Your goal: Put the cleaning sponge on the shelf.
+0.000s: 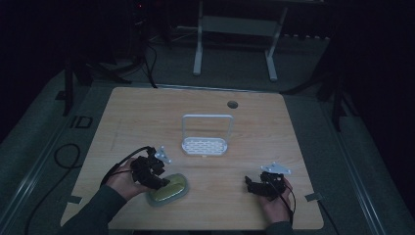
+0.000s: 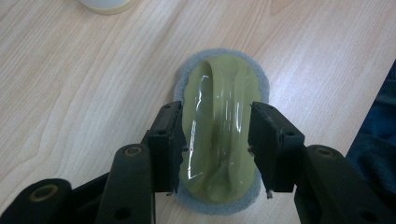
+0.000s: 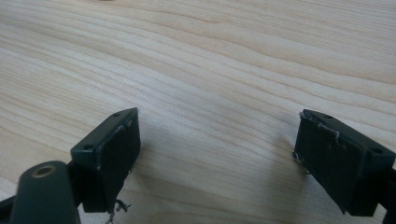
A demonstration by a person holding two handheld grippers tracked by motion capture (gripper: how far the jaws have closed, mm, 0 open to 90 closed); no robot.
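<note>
Jaws of the left gripper [image 2: 215, 144] stand one on each side of the scrubbing pad [image 2: 219, 126], a yellow-green plastic grip on a grey felt base, lying flat on the wooden table [image 1: 274, 127]. Both pads appear to meet the glossy raised handle at its sides, though whether they press it firmly cannot be told from the left gripper view (no deformation of the plastic is visible). Judged step: the grasp of the pad is being made or has just been made, with the lift not yet begun, since the felt base sits flush on the wood.

In the high view, the pad lies near the front edge of the table, left of centre, under the left gripper [image 1: 155, 176]. A white rack [image 1: 205, 145] with an arched handle stands well apart, toward the middle.

The right gripper [image 3: 215, 158] has its jaws spread wide over bare wood, holding nothing, and rests near the front right of the table.

Next move, as judged: confirm a firm squeeze on the handle, then raise the pad squarely so the felt does not drag.
</note>
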